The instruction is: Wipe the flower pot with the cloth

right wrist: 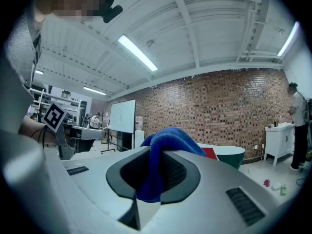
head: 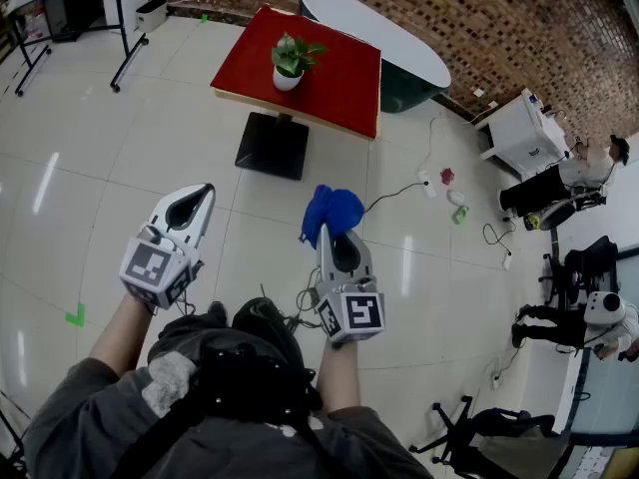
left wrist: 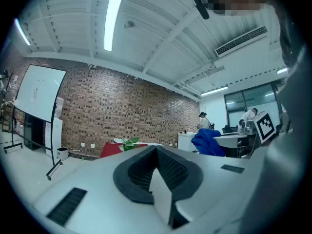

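Your right tongs (head: 333, 234) are clamped on the blue cloth (head: 332, 211) and your left tongs (head: 197, 200) are closed on nothing, but the flower pot (head: 287, 79) stands on the red table (head: 344, 73), well apart from you, so the wiping, it seems, is not yet begun.

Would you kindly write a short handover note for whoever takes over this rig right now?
Left gripper: shut, empty.
Right gripper: shut on the blue cloth.
Flower pot: upright on the red table, well ahead, far from both grippers.
Done: cloth is in the grip.
Left: approach the table and wipe the pot; wiping not yet begun.
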Action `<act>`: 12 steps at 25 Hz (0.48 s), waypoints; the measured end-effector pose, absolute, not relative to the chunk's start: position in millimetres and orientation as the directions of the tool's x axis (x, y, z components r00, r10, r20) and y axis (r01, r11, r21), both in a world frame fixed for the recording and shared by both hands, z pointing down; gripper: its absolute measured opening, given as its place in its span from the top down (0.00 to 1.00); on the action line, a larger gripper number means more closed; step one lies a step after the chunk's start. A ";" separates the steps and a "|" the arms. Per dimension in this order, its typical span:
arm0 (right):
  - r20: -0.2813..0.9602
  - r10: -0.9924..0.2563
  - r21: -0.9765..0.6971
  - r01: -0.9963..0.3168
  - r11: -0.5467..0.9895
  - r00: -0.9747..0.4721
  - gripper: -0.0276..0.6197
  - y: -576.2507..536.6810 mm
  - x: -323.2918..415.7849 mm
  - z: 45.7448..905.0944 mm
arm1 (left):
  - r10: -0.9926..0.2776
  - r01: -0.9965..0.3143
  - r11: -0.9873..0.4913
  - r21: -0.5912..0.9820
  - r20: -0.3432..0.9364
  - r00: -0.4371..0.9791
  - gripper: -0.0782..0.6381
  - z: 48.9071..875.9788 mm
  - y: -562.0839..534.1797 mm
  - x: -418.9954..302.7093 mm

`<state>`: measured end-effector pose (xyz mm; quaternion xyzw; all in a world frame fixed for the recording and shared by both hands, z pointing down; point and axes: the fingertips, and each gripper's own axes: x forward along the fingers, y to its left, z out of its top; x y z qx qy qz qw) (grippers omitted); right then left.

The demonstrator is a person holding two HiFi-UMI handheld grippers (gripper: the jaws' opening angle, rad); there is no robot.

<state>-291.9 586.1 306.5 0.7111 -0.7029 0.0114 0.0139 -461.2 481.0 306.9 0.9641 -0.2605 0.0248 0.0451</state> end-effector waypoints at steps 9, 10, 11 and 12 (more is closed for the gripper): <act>0.057 -0.998 -0.034 -0.999 0.002 -0.004 0.87 551.1 -257.0 323.7 | -0.554 -0.556 -0.830 0.046 0.041 0.831 0.86 304.6 449.2 -435.9; 0.056 -0.998 -0.038 -0.999 0.009 -0.011 0.87 542.2 -250.5 325.4 | -0.560 -0.562 -0.826 0.048 0.044 0.827 0.86 306.7 441.3 -429.7; 0.057 -0.998 -0.041 -0.999 0.017 -0.020 0.87 531.2 -242.9 328.0 | -0.567 -0.569 -0.821 0.048 0.047 0.822 0.86 310.2 431.4 -422.0; 0.059 -0.998 -0.044 -0.999 0.027 -0.029 0.87 518.2 -233.9 331.9 | -0.575 -0.577 -0.815 0.047 0.052 0.817 0.86 315.2 419.8 -412.8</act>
